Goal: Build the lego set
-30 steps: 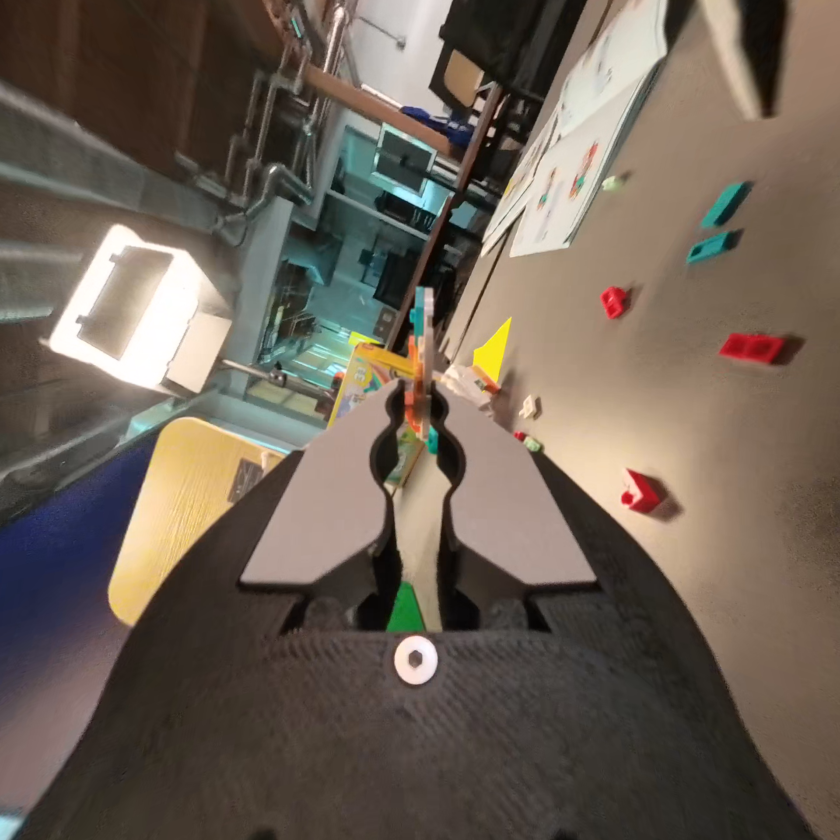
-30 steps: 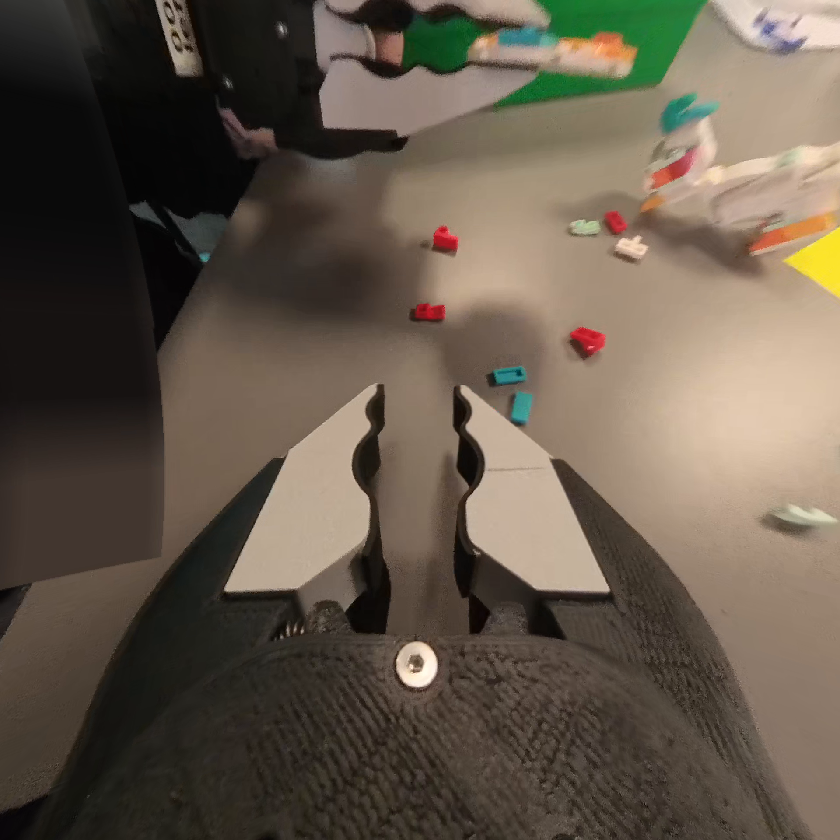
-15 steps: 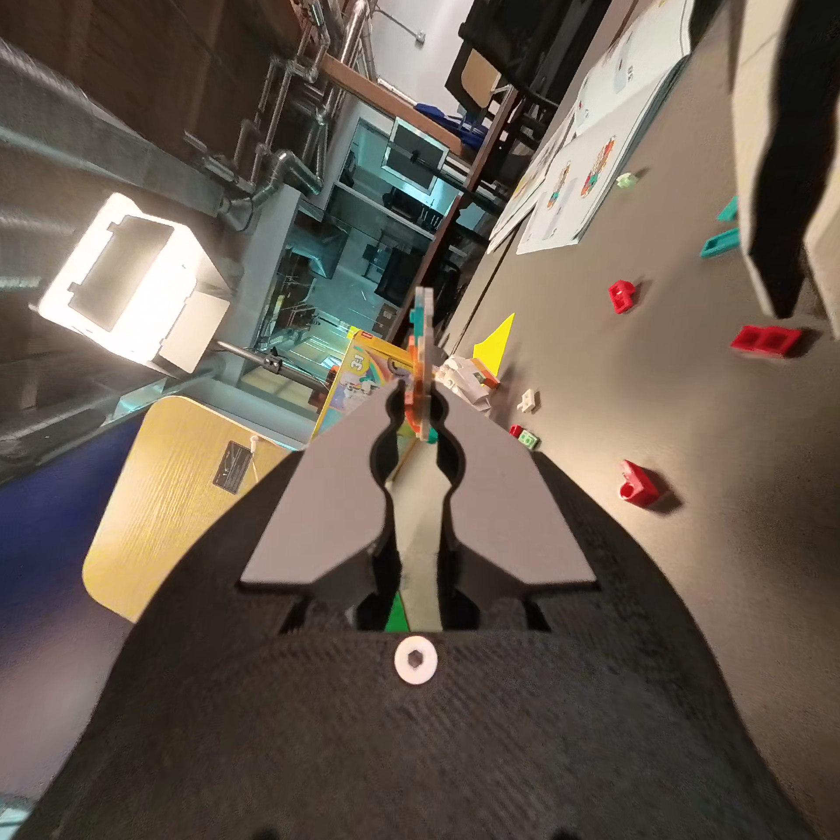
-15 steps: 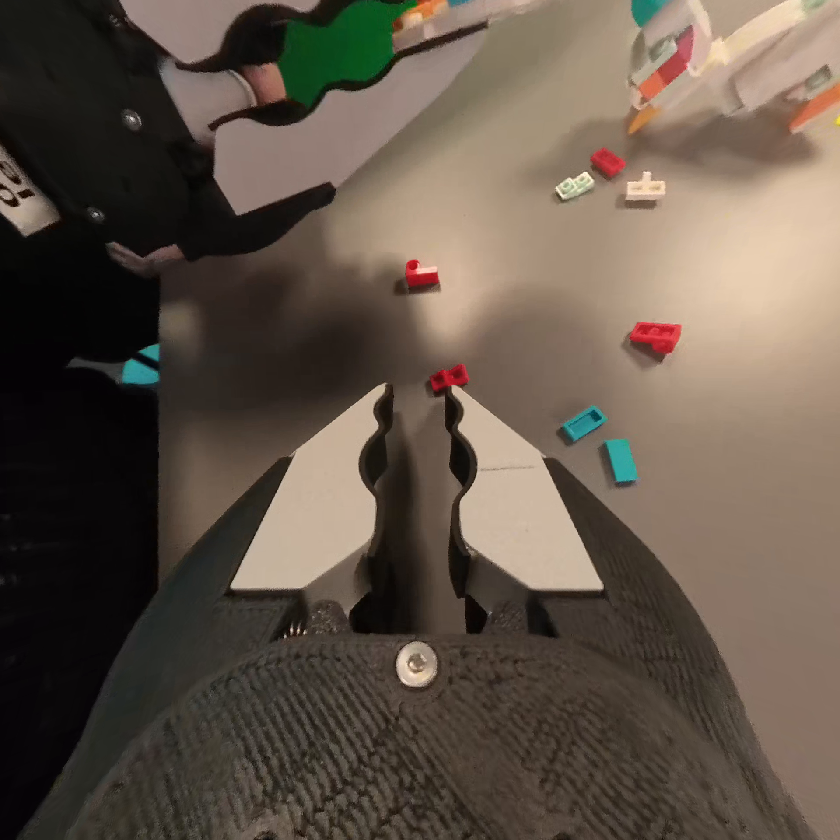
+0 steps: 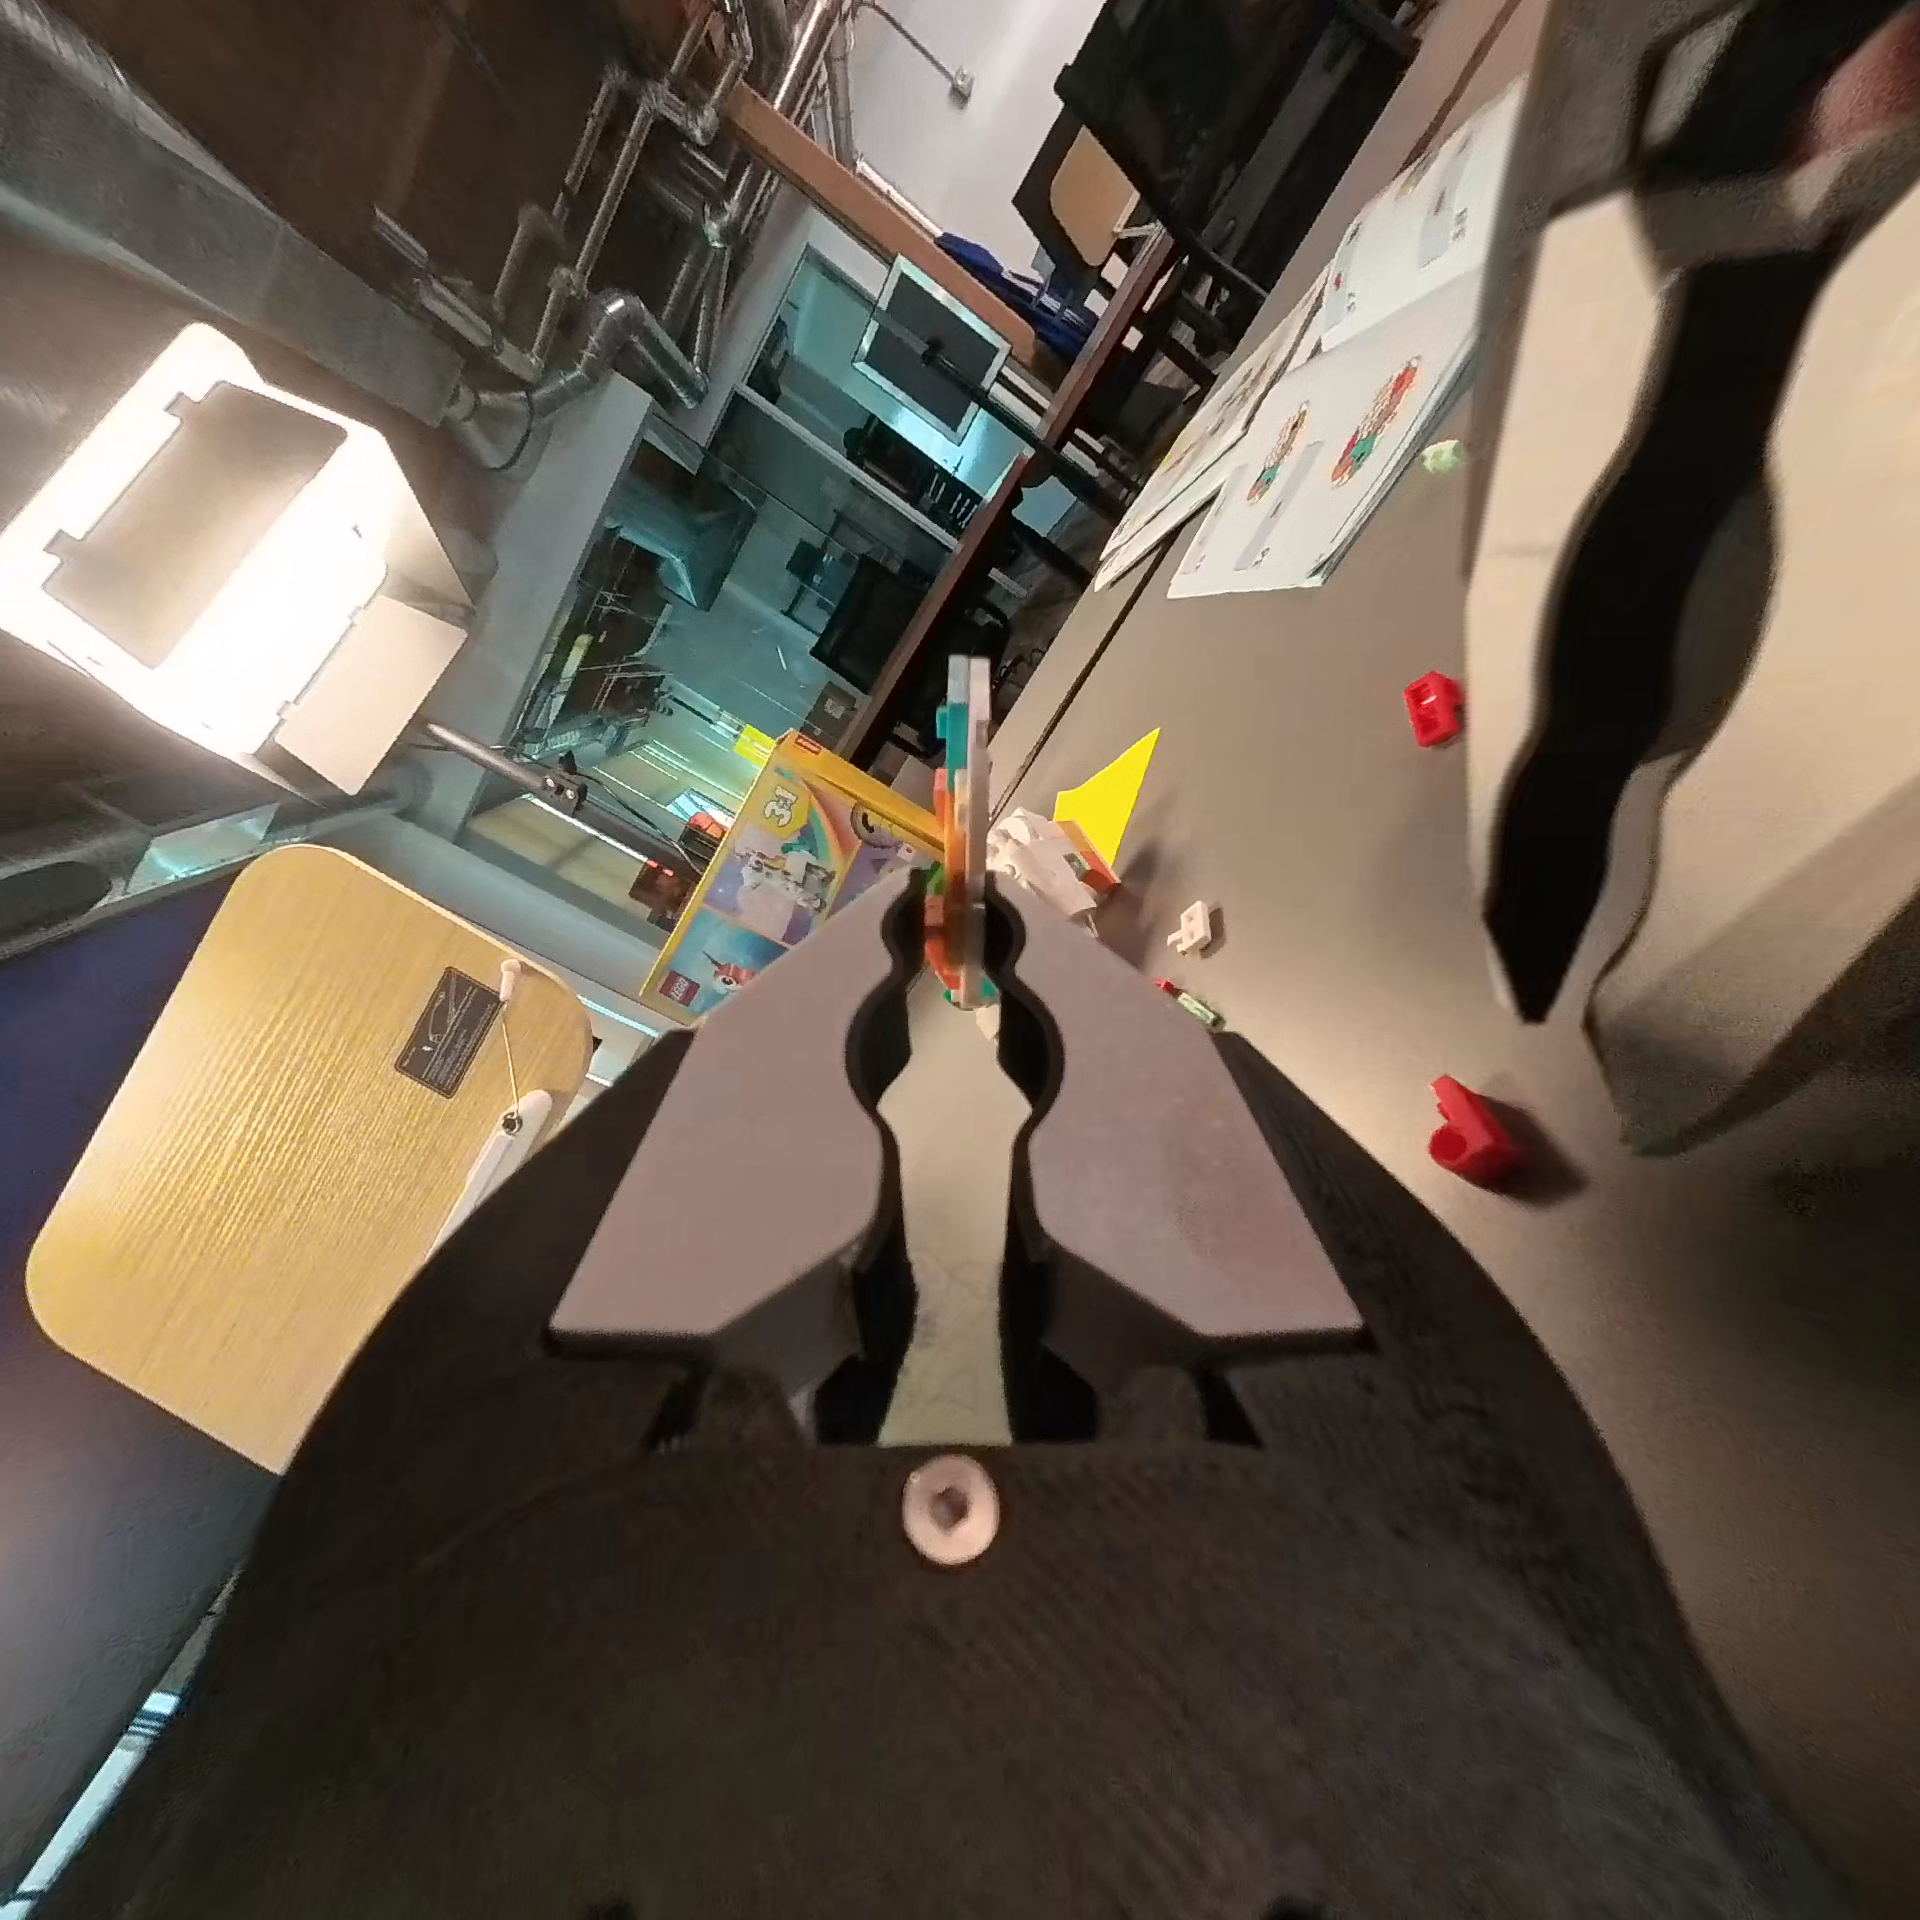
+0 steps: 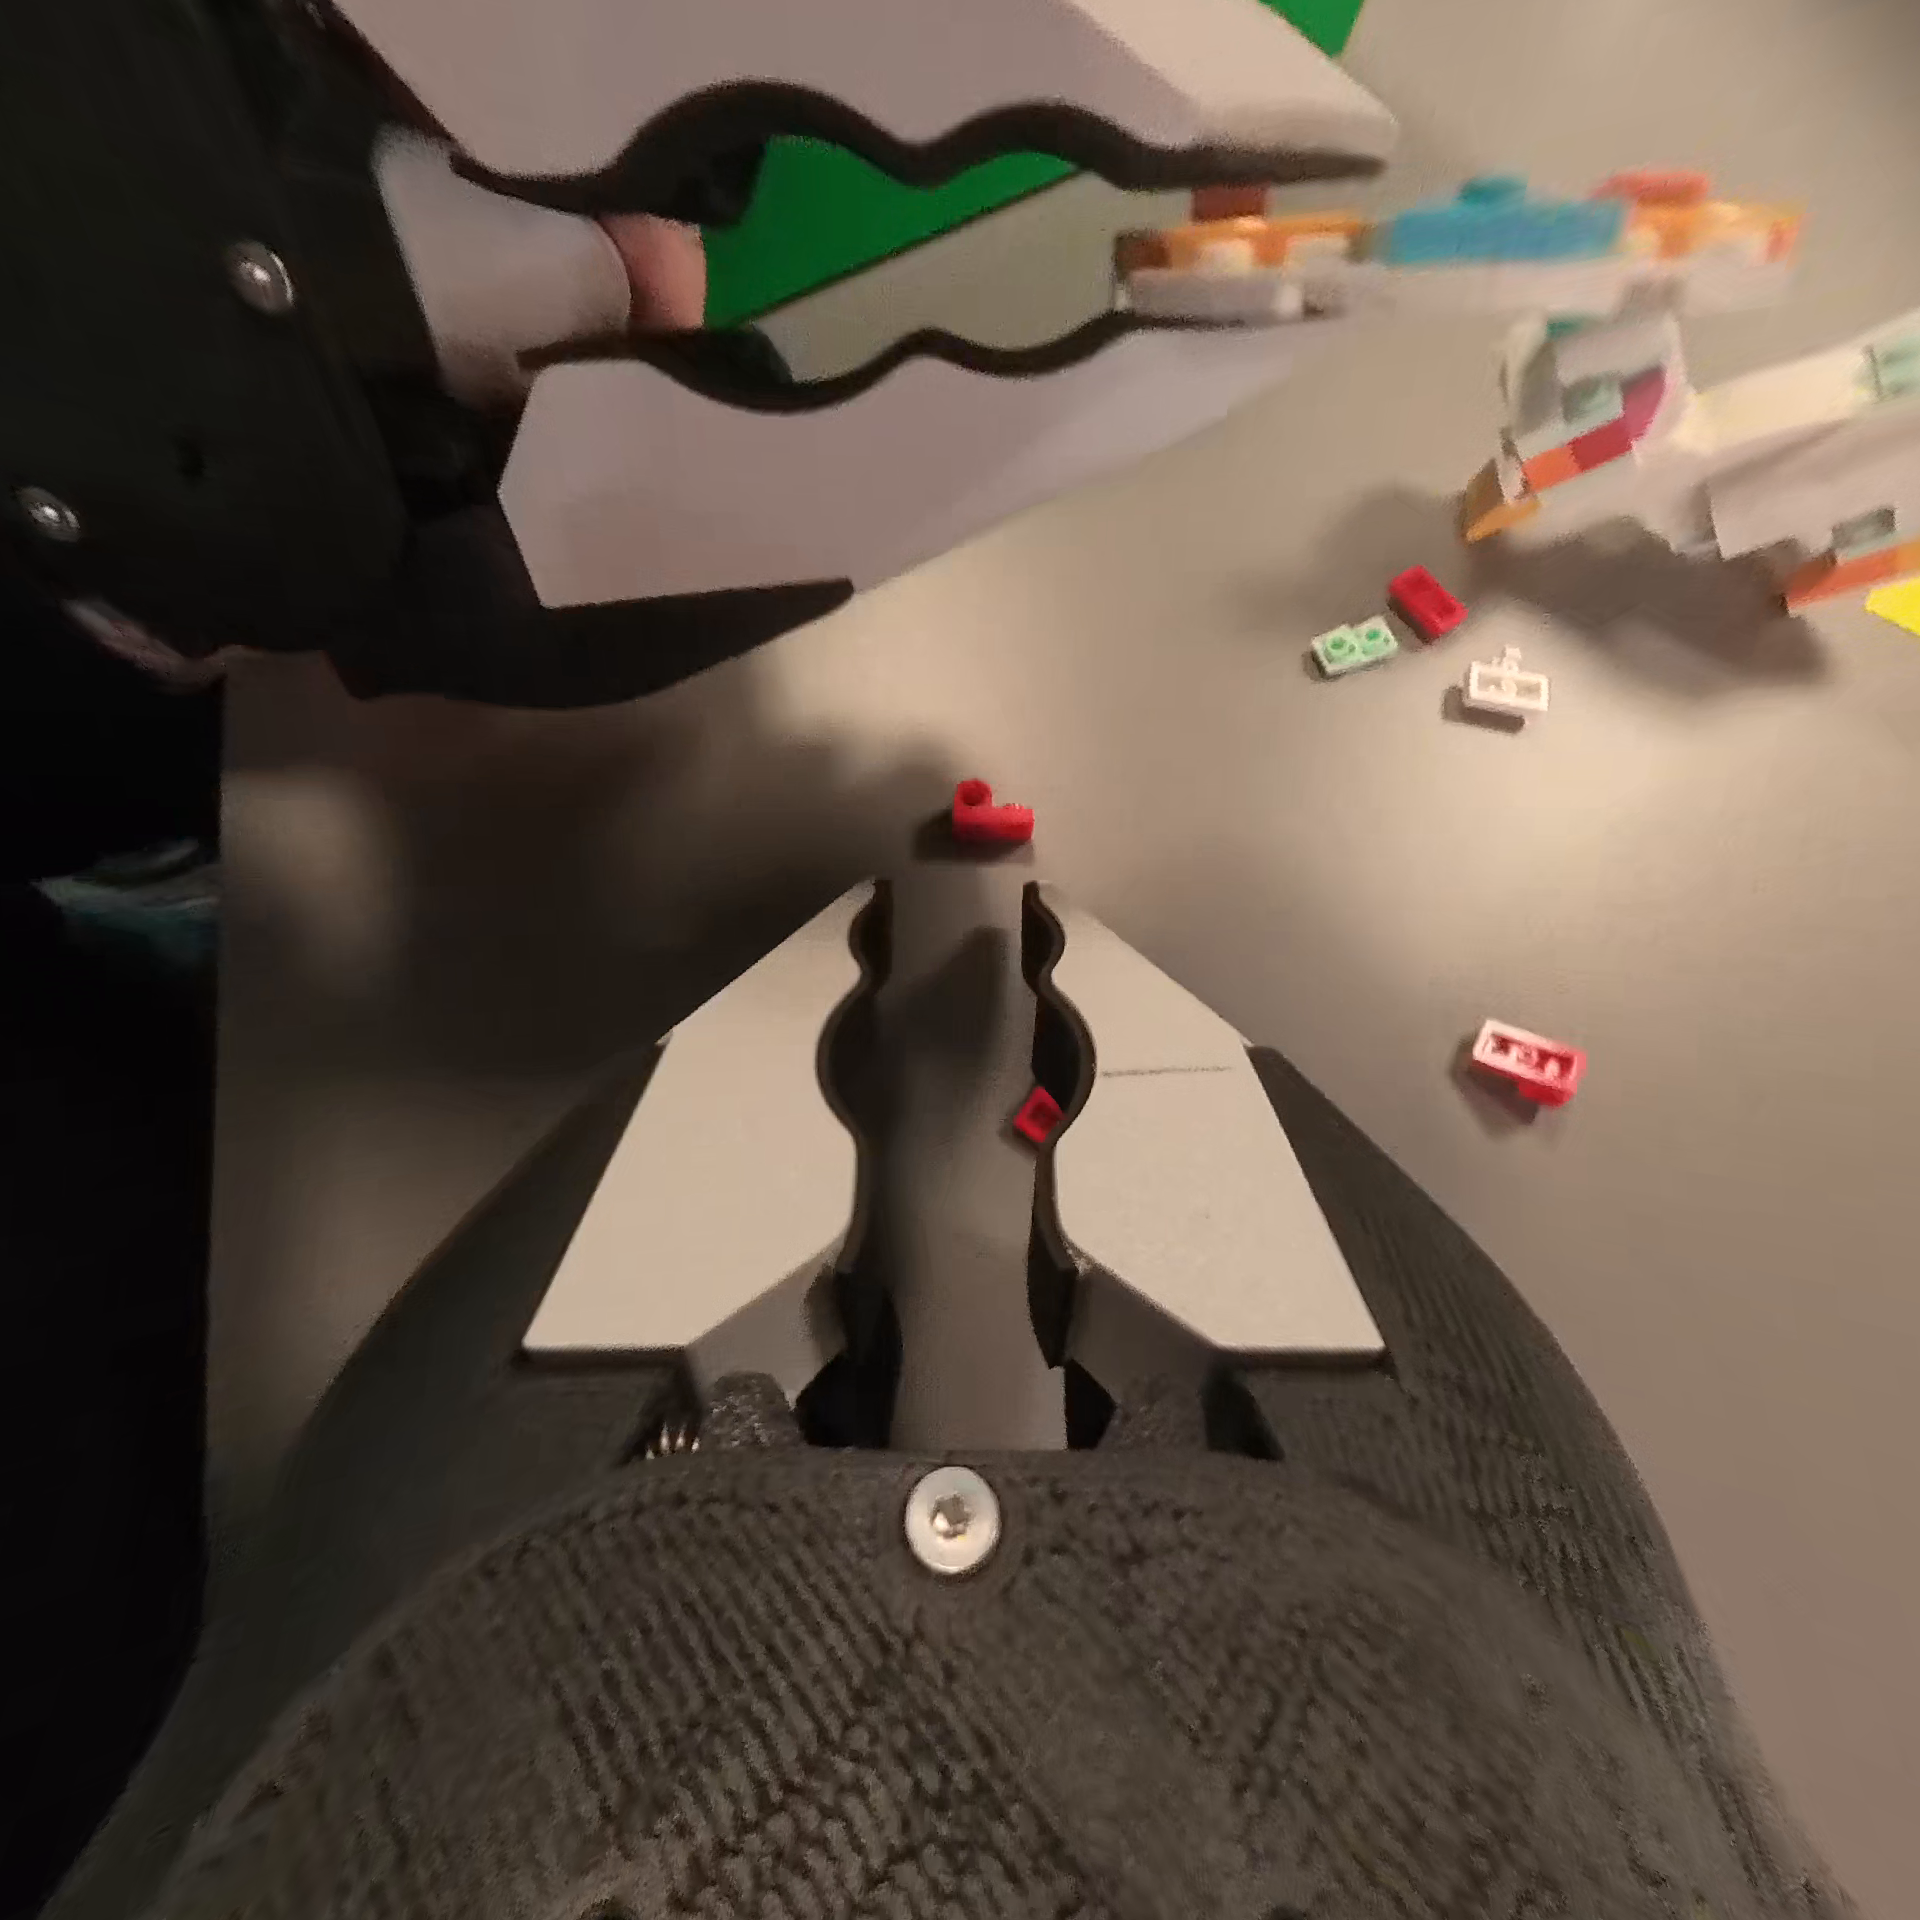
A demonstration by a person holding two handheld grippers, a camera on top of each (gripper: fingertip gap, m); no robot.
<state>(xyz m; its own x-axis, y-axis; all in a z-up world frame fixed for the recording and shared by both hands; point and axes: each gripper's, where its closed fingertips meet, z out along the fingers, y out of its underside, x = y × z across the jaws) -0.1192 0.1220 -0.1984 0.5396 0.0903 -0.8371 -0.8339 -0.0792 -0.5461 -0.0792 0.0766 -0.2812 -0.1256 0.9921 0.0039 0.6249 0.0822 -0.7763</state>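
My left gripper (image 5: 961, 920) is shut on a flat lego assembly (image 5: 961, 831) of white, orange and teal plates, held on edge above the grey table (image 5: 1299, 1351). In the right wrist view the left gripper (image 6: 1340, 239) sits at the top with the assembly (image 6: 1475, 244) sticking out to the right. My right gripper (image 6: 956, 894) is open and low over the table. A small red brick (image 6: 990, 812) lies just beyond its tips. Another red piece (image 6: 1037, 1117) shows between the fingers, against the right one. The right gripper also shows blurred in the left wrist view (image 5: 1538, 790).
A red plate (image 6: 1527, 1060), a white piece (image 6: 1507, 688), a mint plate (image 6: 1351, 649) and a red brick (image 6: 1425, 601) lie to the right. A part-built white model (image 6: 1714, 457) lies farther right. Instruction booklets (image 5: 1320, 457), a lego box (image 5: 769, 883) and a wooden chair (image 5: 260, 1143) stand beyond. Tip to tip, the grippers are about 10 cm apart. The red brick (image 6: 1425, 601) is about 10 cm from my left fingertips.
My right gripper has moved forward and lower over the table; the red piece once ahead of its tips is now between the fingers. The left gripper still holds the assembly.
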